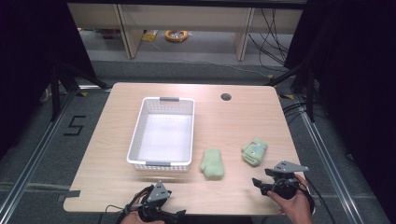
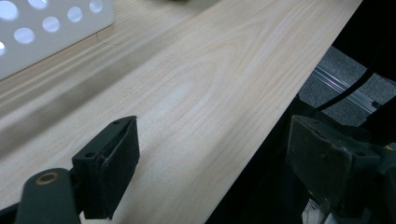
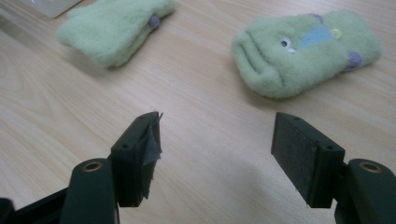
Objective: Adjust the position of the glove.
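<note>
Hovering with jaws wide apart and empty, the right gripper (image 3: 217,156) faces the patterned green fleece mitten (image 3: 306,51) just beyond. The plain green fleece mitten (image 1: 212,163) lies left; the white perforated plastic basket (image 1: 140,133) farther left. The left gripper (image 2: 210,172) rests spread, empty. Approach stage; next, advance and clamp.

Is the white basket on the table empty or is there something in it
Empty: the white basket shows a bare floor, and both green mittens lie on the table beside it.

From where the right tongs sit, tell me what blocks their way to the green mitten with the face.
Nothing visible does. The right tongs stand open over bare table, with the face mitten lying just ahead of them. The plain green mitten lies off to the side.
</note>
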`<state>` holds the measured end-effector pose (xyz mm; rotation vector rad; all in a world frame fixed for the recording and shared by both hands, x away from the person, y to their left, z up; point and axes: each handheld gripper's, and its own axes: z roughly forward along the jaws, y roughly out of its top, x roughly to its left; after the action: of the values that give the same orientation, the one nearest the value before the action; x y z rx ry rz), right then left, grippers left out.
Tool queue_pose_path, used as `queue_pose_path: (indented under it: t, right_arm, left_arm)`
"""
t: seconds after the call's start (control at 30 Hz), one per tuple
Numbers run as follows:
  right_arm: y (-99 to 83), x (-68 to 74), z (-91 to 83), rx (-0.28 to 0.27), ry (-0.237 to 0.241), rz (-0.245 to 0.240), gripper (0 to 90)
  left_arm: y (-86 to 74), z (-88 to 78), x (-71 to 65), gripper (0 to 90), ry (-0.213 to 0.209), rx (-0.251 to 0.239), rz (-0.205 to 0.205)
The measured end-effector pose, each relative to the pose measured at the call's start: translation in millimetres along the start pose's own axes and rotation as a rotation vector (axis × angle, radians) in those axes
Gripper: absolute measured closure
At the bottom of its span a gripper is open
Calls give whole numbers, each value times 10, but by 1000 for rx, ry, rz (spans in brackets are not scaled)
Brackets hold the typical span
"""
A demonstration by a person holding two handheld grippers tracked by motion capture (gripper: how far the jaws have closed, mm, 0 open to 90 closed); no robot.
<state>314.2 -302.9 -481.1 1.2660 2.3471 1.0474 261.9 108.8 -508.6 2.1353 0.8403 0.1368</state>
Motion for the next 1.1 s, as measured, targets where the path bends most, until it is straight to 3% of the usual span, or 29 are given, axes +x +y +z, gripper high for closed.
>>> queue_pose_path:
  t: [0.1, 0.2, 0.23, 0.3, 0.33, 0.47, 0.53, 0.57, 0.7, 0.9, 0.97, 1.1]
  right_arm:
    - [1, 17, 8, -11, -26, -30, 344]
    - [18, 71, 10, -3, -11, -8, 362]
    - [25, 60, 18, -12, -14, -44, 365]
    - [36, 72, 18, -4, -7, -37, 373]
    - [57, 89, 25, -5, 4, -61, 391]
    - [108, 140, 23, -5, 21, -75, 419]
    - [134, 153, 34, -17, 19, -104, 429]
    - [147, 136, 40, -26, 19, -141, 433]
    - [206, 188, 61, -27, 34, -138, 441]
    - [277, 223, 115, -32, 53, -178, 440]
    - [297, 246, 131, -31, 63, -161, 440]
    - [340, 267, 162, -33, 76, -172, 440]
  left_arm:
    - [0, 2, -3, 165, 0, -1, -2]
    - [0, 1, 0, 165, 1, -3, -2]
    - [0, 1, 4, 165, 9, -2, -1]
    - [0, 2, 1, 165, 8, -4, -4]
    - [1, 2, 2, 165, 9, -5, -4]
    - [-4, 7, -3, 165, 11, -4, -24]
    - [-4, 6, -5, 165, 10, -5, -27]
    - [-3, 5, -4, 165, 10, -6, -26]
    - [-2, 7, -12, 165, 2, -15, -35]
    - [2, 6, 2, 165, 6, -23, -19]
    - [2, 11, -5, 165, 5, -28, -30]
    - [3, 3, 1, 165, 6, -17, -18]
